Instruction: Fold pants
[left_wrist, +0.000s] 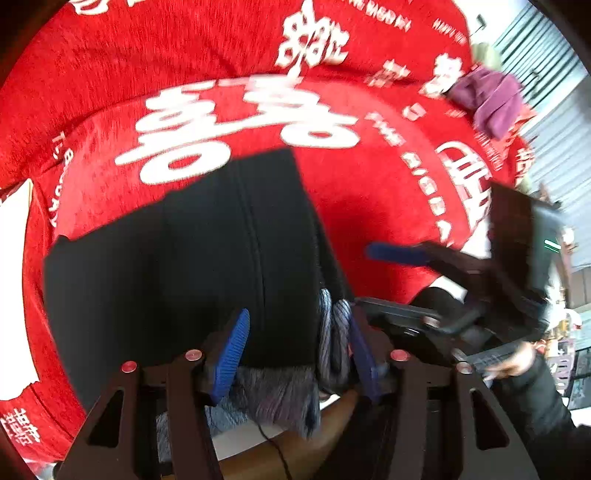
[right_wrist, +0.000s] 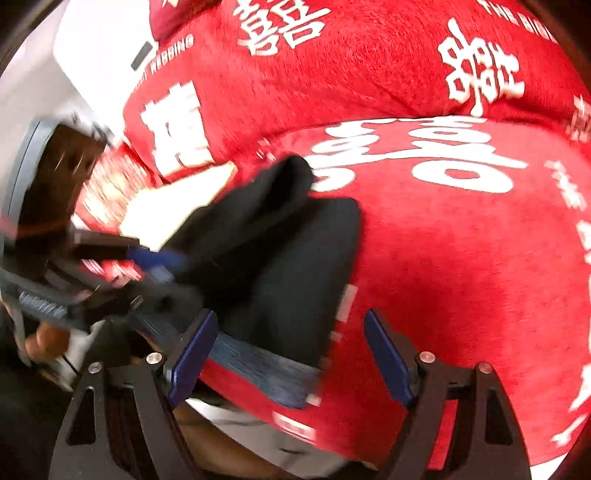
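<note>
Black soft knit pants (left_wrist: 207, 258) with grey ribbed cuffs (left_wrist: 332, 332) lie folded on the red printed cloth (left_wrist: 369, 206) – light, limp, likely to slump. Best pinched at a folded edge. Left tool (left_wrist: 295, 350) spread, straddling the cuffs; right tool (right_wrist: 291, 354) spread – holding nothing.

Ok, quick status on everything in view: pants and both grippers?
Black pants: folded into a compact stack on the red blanket, grey lining showing at the near edge.
Left gripper: open, pads either side of the pants' near edge, not pressing.
Right gripper: open, nothing gripped.
Purple cloth: bunched at the blanket's far edge.
</note>
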